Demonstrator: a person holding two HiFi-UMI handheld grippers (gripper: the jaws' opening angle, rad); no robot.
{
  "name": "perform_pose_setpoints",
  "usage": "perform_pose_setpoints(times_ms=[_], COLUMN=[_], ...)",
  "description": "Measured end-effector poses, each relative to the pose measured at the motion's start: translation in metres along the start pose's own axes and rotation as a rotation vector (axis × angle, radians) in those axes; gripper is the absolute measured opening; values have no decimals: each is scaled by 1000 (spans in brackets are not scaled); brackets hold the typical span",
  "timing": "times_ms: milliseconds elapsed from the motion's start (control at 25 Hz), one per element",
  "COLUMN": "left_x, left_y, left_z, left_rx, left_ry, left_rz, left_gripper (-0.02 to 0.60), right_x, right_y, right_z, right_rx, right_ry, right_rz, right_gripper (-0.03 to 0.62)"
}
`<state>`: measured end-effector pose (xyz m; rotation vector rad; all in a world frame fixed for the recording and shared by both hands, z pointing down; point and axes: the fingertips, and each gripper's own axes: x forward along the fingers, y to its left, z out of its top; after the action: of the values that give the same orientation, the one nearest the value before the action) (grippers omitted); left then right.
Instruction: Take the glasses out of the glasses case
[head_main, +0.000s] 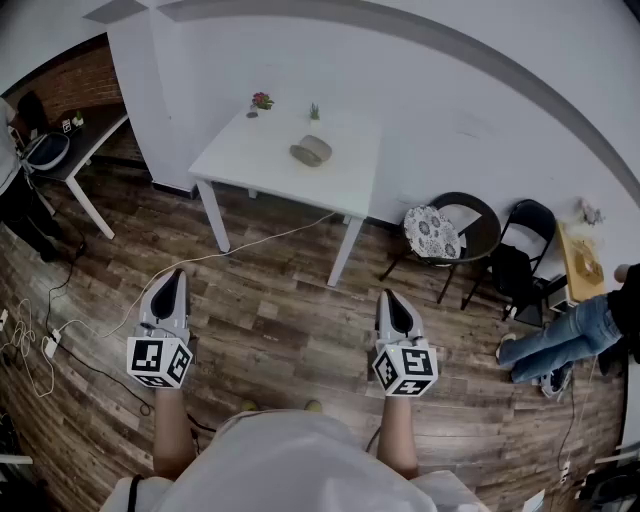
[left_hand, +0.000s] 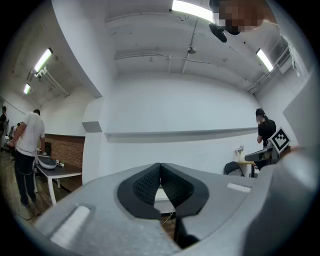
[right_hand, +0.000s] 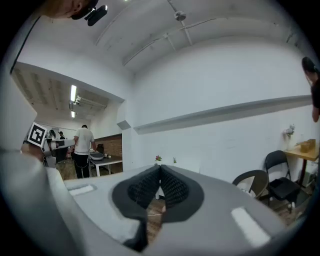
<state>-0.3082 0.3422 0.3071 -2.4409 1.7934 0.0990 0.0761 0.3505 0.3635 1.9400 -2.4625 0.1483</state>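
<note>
I have both arms bent and held low in front of the body, bare forearms pointing forward over the floor. The left hand-held gripper (head_main: 175, 276) and the right hand-held gripper (head_main: 389, 298) sit side by side but well apart, each tilted slightly upward with its marker cube nearest me. In its own view the left hand-held gripper (left_hand: 160, 166) is clenched, ribbed black pads meeting at the tips with nothing between them. The right hand-held gripper (right_hand: 160, 168) is clenched the same way and is also empty.

The glasses case (head_main: 311, 150) is a grey, rounded oval lying on the white desk (head_main: 250, 160), roughly at its middle and well apart from both grippers. It is too small for me to tell how its lid sits, and I see no glasses.

At the desk's far edge stand a small red-flowered plant (head_main: 262, 101) and a tiny green plant (head_main: 314, 111). The desk is pushed against a white wall on a dark wood-plank floor (head_main: 280, 320), and a pale cable (head_main: 250, 245) trails across the planks under it. To the right are a round black chair with a patterned cushion (head_main: 432, 232) and a black folding chair (head_main: 528, 225), and legs in jeans (head_main: 560, 342) show at the edge. On the left, a dark table (head_main: 85, 140) stands by a brick wall, and a person in a white shirt (right_hand: 83, 145) stands at it.
</note>
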Motion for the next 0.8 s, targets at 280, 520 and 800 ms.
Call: perform_pose_setpoints(times_ms=[280,520,800], left_x=[2,4,3], left_y=[0,-7,-11], left_z=[0,-3,-5], left_rx=[-3,-2,2], left_ry=[-1,6,21], left_rz=[-4,-20,-17], left_gripper=[9,9,11], right_x=[-1,-3,-2], right_y=[3,3,2], right_z=[-1,-2,0], right_rx=[-6,-3,17], right_ry=[2,-9,-18], right_rz=[-3,-3,-3], right_gripper=[3,3,3])
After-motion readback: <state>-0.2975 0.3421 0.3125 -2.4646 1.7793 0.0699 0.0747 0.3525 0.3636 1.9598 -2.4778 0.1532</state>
